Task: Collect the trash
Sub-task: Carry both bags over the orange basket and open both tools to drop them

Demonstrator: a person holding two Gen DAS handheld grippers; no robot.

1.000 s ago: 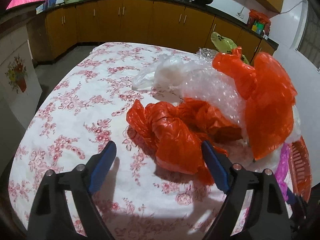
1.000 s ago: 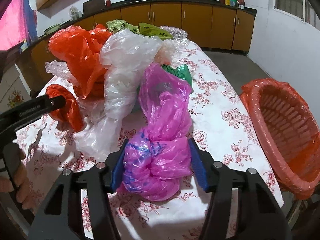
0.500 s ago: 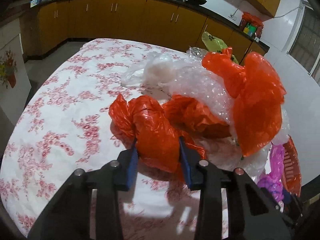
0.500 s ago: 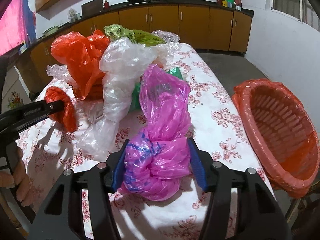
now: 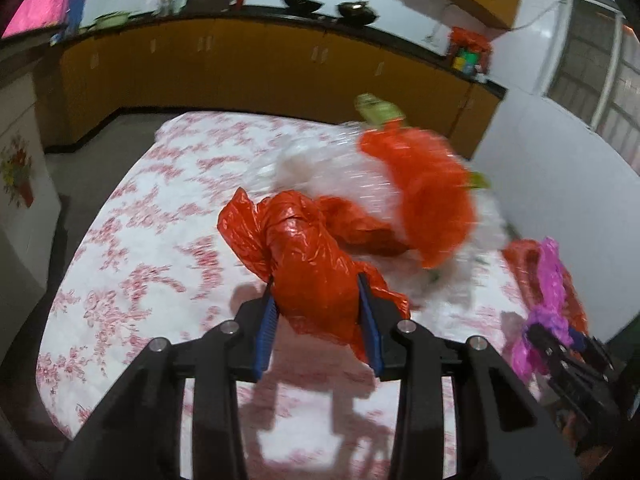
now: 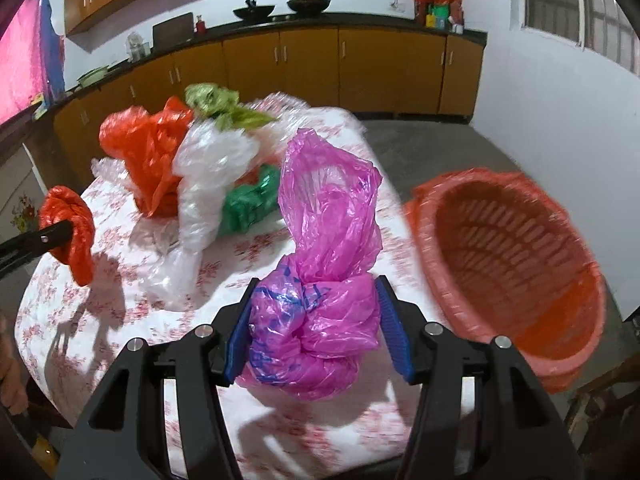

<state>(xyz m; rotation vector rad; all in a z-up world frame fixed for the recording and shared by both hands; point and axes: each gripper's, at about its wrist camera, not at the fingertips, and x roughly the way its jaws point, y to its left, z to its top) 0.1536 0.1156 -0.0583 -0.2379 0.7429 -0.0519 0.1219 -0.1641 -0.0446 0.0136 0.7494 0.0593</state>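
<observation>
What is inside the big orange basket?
Nothing shows inside the orange basket: only its slotted walls and bare bottom. The part nearest the camera hides behind the right tool, which is squeezing the pink bag beside it.

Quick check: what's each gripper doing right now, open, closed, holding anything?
Left gripper: closed on the crumpled orange plastic bag.
Right gripper: closed on the pink plastic bag.

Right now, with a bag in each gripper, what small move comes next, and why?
Probably swing the right gripper rightward over the orange basket. Its jaws already clamp the pink bag, lifted off the table, and the basket stands open just to its right.
</observation>
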